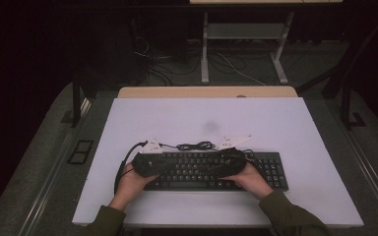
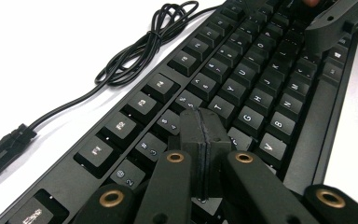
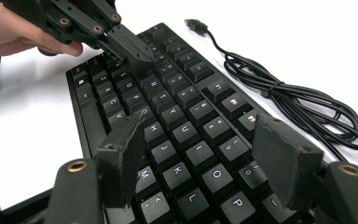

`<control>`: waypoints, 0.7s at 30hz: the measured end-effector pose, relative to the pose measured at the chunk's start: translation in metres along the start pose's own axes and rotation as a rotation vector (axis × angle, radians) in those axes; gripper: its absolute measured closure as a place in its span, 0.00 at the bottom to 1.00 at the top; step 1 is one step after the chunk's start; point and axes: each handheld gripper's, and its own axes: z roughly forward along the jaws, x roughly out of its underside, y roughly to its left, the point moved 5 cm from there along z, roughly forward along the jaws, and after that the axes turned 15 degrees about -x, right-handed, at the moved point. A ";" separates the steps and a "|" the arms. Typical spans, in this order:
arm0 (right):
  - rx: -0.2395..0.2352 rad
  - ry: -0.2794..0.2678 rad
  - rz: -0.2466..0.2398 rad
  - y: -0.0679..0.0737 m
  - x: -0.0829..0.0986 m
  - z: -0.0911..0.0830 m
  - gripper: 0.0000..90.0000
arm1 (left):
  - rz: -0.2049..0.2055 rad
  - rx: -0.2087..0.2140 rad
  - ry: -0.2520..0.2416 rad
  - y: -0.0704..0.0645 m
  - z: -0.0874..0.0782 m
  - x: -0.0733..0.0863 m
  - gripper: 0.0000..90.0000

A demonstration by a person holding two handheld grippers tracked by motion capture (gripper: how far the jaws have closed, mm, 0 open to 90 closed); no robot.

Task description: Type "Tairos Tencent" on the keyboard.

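A black keyboard lies flat near the front of the white table. My left gripper hovers over its left half. In the left gripper view its jaws are pressed together with nothing between them, tips just above the keys near R and T. From the right gripper view, the left gripper touches or nearly touches the far key rows. My right gripper is over the keyboard's right half, jaws wide apart above the letter keys, holding nothing.
The keyboard's black cable lies coiled on the table just behind the keyboard, with its plug loose on the white surface. Hands and green sleeves come in from the front edge. Desk legs and cords stand beyond the table.
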 end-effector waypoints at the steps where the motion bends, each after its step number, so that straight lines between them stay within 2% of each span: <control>1: 0.001 0.000 -0.001 0.000 0.000 0.000 0.38 | -0.002 0.003 -0.002 0.000 0.000 0.000 0.99; 9: -0.009 -0.005 -0.006 0.003 -0.002 0.000 0.42 | -0.017 -0.008 -0.012 -0.002 -0.006 -0.001 0.88; 11: -0.016 -0.005 -0.011 0.005 -0.002 0.000 0.45 | -0.037 -0.013 -0.022 -0.002 -0.007 -0.002 0.84; 21: -0.068 0.012 -0.015 0.013 -0.003 0.004 0.64 | -0.073 -0.028 -0.029 0.001 -0.012 -0.001 0.60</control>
